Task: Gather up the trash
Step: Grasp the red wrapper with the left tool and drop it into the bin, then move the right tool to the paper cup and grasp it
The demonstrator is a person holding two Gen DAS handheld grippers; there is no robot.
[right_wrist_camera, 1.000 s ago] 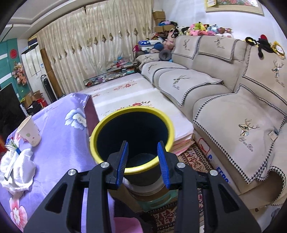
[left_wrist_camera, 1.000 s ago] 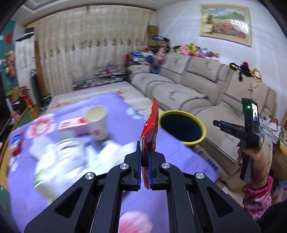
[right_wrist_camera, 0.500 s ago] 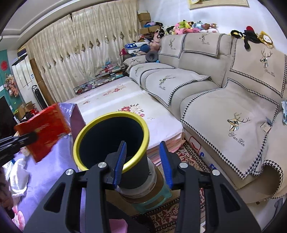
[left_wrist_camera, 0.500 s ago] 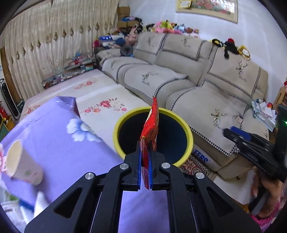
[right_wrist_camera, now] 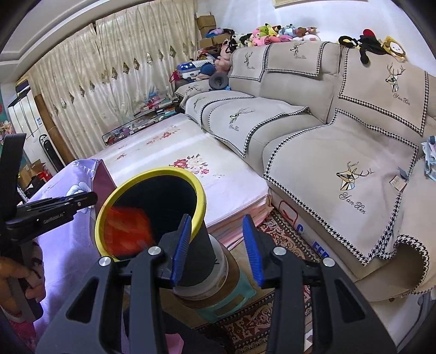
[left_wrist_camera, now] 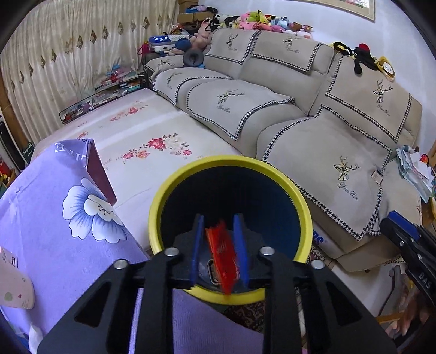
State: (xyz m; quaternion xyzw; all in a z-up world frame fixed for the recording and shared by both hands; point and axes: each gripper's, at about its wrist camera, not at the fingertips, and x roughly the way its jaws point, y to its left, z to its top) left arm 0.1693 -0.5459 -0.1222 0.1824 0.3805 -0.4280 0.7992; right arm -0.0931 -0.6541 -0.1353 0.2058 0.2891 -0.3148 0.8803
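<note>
your left hand-held gripper [left_wrist_camera: 219,246] hung right over the mouth of the yellow-rimmed bin [left_wrist_camera: 163,196], pointing steeply down into it. its jaws had just been opening, and they stood a little apart, with the red wrapper [left_wrist_camera: 222,256] in the gap between the blue pads [left_wrist_camera: 239,239]. the wrapper was blurred and looked clear of both pads, so you were no longer gripping it. from the right wrist view the same wrapper [right_wrist_camera: 125,227] showed as a red smear inside the bin [right_wrist_camera: 200,200], just below the near side of the rim, with the tip of your left hand-held gripper [right_wrist_camera: 91,198] above the rim's left edge.

your right hand-held gripper [right_wrist_camera: 215,245] was partly open and held nothing. its left pad sat in front of the bin's dark outer wall, though whether it touched the wall could not be told; its right pad stood over the patterned rug [right_wrist_camera: 288,239]. the bin stood on a pale round base atop a teal stand [right_wrist_camera: 239,294] on the floor, just beside the counter with its purple flowered cloth [left_wrist_camera: 54,217]. a paper cup [left_wrist_camera: 13,286] lay at the left edge of the left wrist view. behind the bin were a flowered mat [left_wrist_camera: 141,136] and a beige sofa [left_wrist_camera: 313,122] with soft toys [left_wrist_camera: 256,21] along its back.
</note>
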